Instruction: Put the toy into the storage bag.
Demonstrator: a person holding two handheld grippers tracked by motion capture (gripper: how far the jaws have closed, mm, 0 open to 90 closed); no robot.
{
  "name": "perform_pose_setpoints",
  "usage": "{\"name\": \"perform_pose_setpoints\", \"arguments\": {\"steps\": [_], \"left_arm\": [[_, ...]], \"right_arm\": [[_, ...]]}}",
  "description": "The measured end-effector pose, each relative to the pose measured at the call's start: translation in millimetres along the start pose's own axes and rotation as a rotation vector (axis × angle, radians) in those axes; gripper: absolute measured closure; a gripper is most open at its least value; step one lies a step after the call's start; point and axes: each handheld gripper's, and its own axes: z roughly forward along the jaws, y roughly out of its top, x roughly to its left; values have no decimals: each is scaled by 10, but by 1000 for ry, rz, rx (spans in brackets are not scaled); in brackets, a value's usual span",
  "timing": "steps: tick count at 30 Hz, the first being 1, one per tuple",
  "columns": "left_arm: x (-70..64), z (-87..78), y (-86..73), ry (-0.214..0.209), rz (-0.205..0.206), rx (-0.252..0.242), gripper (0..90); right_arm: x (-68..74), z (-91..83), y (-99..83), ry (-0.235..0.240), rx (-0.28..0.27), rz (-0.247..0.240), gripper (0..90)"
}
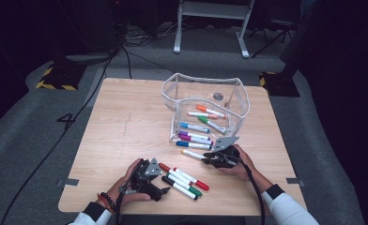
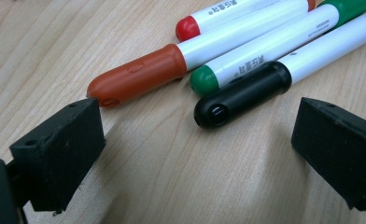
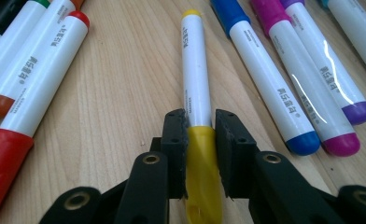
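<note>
Yellow-capped white marker lies flat on the light wooden table, lower centre of the high view, just in front of the clear plastic pouch. Right gripper is clamped on it at the cap end, jaws pressed to both sides of the yellow cap; marker looks not yet lifted.

Just right of it in the right gripper view: blue-capped marker, then pink-capped and purple-capped ones, parallel. A few markers already sit inside the pouch.

Left gripper rests at lower left of the high view, jaws wide apart, holding nothing, aimed at a black-capped marker in a cluster with orange-, green- and red-capped ones.

Step, as judged: grasp done, transfer pending. Next: lift clear of the neighbours, carry over the pouch rim, release inside. The pouch wall is soft and bowed, so clear it from above.
</note>
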Motion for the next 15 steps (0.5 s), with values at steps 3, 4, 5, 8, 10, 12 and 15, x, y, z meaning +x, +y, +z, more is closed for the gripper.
{"name": "perform_pose_setpoints", "arguments": {"steps": [3, 4, 5, 8, 10, 12, 15], "left_arm": [[0, 0, 0, 0, 0, 0, 29], [0, 0, 0, 0, 0, 0, 28], [0, 0, 0, 0, 0, 0, 29], [1, 0, 0, 0, 0, 0, 28], [0, 0, 0, 0, 0, 0, 28], [0, 0, 0, 0, 0, 0, 28], [0, 0, 0, 0, 0, 0, 28]], "right_arm": [[-4, -33, 12, -4, 4, -12, 751], [-4, -55, 23, -6, -4, -8, 751], [-2, -83, 40, -6, -10, -13, 751], [35, -200, 121, -17, -28, -44, 751], [67, -304, 191, -16, -49, -63, 751], [102, -421, 268, -30, -69, -95, 751], [145, -607, 388, -43, -101, -125, 752]]}}
